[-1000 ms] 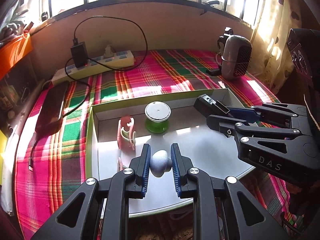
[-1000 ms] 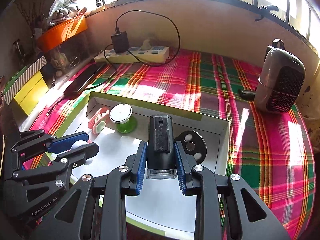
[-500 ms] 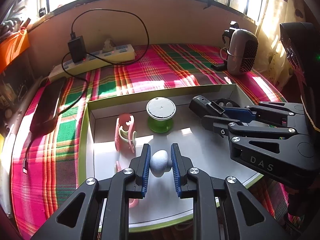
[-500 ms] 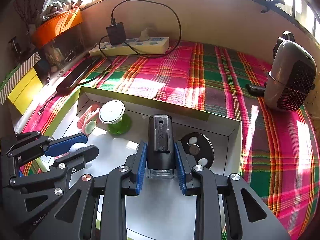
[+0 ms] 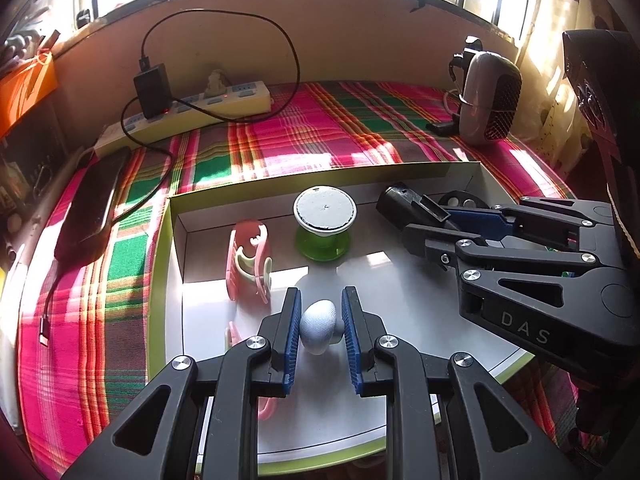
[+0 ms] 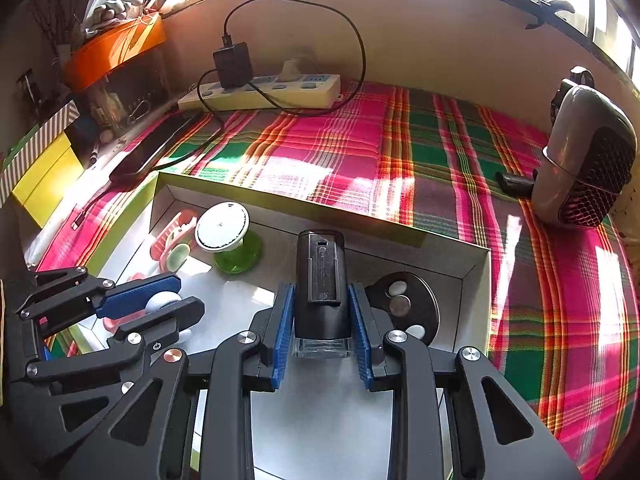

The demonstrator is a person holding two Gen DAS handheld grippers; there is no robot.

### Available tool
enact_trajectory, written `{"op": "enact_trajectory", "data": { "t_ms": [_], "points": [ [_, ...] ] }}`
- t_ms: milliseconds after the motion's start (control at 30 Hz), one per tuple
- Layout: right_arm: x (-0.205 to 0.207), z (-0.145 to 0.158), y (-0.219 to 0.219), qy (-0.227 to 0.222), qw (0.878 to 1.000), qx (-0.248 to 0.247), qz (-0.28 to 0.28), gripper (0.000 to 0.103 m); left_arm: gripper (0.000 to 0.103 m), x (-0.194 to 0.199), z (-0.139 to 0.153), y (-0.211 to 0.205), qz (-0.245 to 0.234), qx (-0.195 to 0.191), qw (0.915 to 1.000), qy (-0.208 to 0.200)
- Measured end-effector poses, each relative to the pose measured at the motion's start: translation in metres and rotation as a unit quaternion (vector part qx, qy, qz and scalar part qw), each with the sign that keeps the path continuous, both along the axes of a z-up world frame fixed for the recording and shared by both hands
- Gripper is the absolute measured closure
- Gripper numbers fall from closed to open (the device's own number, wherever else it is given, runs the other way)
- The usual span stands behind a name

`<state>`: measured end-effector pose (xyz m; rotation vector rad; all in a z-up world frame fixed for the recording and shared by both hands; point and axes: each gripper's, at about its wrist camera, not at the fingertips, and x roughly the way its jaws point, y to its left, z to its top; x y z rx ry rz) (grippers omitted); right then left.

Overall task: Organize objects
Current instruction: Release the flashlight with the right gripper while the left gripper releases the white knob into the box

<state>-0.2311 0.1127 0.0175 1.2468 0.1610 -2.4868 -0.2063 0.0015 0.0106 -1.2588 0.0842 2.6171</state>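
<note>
My left gripper (image 5: 319, 308) is shut on a small white egg-shaped object (image 5: 318, 327) above the white floor of a shallow green-rimmed box (image 5: 176, 216). It also shows in the right wrist view (image 6: 160, 300). My right gripper (image 6: 322, 304) is shut on a black rectangular device (image 6: 320, 280) over the box's right half; the device also shows in the left wrist view (image 5: 408, 206). In the box stand a green spool with a white top (image 5: 324, 220), a pink clip holder (image 5: 246, 260) and a black disc with small round pieces (image 6: 404, 304).
The box lies on a pink and green plaid cloth (image 5: 320, 128). A power strip with a black charger (image 5: 188, 104) lies at the back, a dark phone (image 5: 94, 200) on the left, a small grey heater (image 6: 584, 160) on the right. An orange box (image 6: 116, 48) and a yellow box (image 6: 44, 176) stand at left.
Both grippers have moved forward over the box, still holding their objects. The box and the things in it appear nearer and lower in both views.
</note>
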Motion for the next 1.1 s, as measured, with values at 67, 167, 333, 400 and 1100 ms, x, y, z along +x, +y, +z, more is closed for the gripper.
{"op": "enact_trajectory", "data": {
  "t_ms": [67,167,333,400,1100],
  "points": [
    [-0.0002,-0.0007,0.0004,0.0,1.0,-0.001,-0.001,0.074,0.084,0.0001,-0.0004,0.0005,0.0,-0.002,1.0,-0.001],
    [-0.0008,-0.002,0.0003,-0.001,1.0,-0.002,-0.002,0.074,0.084,-0.0002,-0.0028,0.001,0.0,-0.003,1.0,-0.002],
    [-0.0021,-0.0036,0.0008,-0.002,1.0,-0.001,-0.004,0.074,0.084,0.0002,-0.0028,0.0021,0.001,-0.003,1.0,-0.001],
    [-0.0027,-0.0042,0.0009,-0.002,1.0,-0.001,-0.004,0.074,0.084,0.0001,-0.0032,0.0024,0.001,-0.003,1.0,-0.001],
    [-0.0049,-0.0052,0.0001,0.0,1.0,-0.001,-0.005,0.074,0.083,-0.0008,-0.0027,0.0018,0.0,-0.005,1.0,-0.002]
  ]
}}
